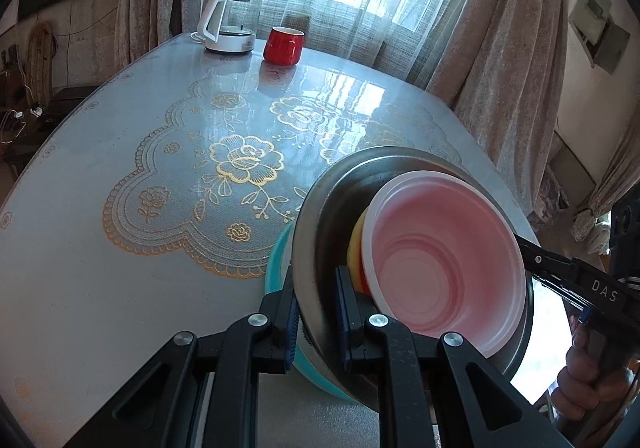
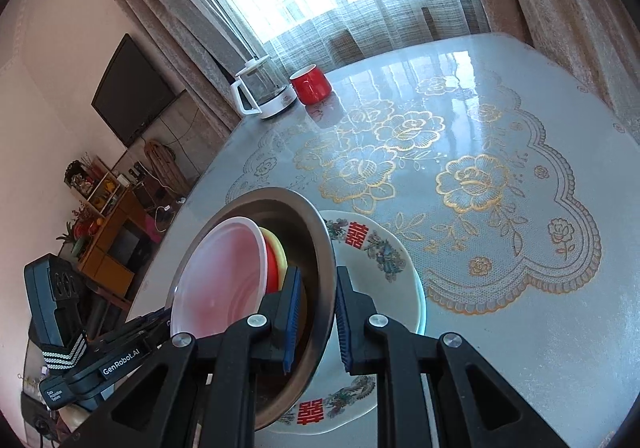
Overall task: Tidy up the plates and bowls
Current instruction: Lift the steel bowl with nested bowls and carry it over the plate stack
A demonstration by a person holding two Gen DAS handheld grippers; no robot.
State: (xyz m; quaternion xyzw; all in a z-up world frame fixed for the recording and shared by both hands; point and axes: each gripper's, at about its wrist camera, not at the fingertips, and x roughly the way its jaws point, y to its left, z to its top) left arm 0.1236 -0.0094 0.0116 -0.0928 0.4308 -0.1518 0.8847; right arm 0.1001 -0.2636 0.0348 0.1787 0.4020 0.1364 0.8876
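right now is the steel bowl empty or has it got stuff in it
Not empty. The steel bowl holds a pink bowl nested over a yellow one, with something red between them.

Left claw (image 1: 318, 312), right claw (image 2: 316, 314): black linkages, silver rivets, blue ribbed pads, white lettering.

A glass kettle (image 1: 230, 22) with white handle and base stands at the table's (image 1: 80, 288) far edge, a red mug (image 1: 283, 45) just beside it. Gold rose-patterned cover on the table. Curtains (image 1: 500, 28) at the window. Wall-mounted television (image 2: 134, 90); wooden shelving (image 2: 108, 232) below.
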